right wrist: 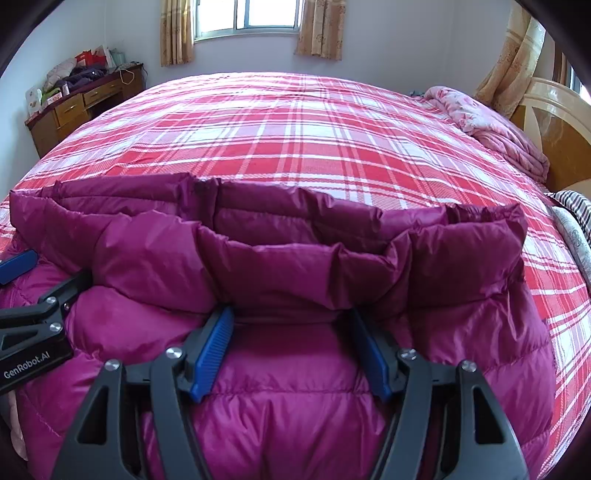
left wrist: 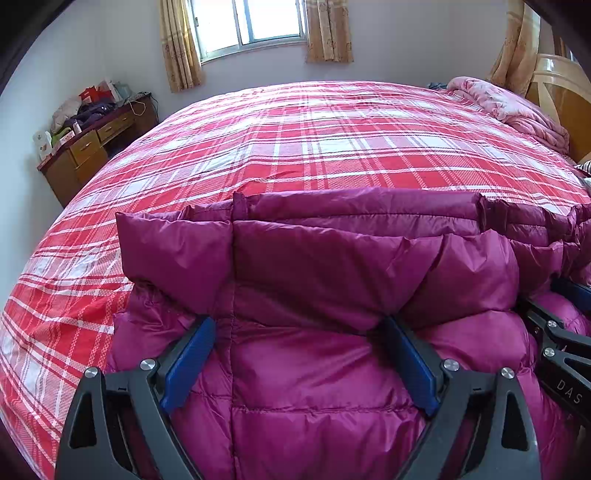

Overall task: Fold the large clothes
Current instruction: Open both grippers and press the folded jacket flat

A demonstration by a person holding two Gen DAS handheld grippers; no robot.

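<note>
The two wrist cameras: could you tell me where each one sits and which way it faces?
Left wrist: on the left gripper, looking down over the magenta down jacket across the plaid bed; the right gripper shows at its right edge.
Right wrist: on the right gripper, same direction; left gripper at its left edge.
Shared: jacket, bed, window, desk.
</note>
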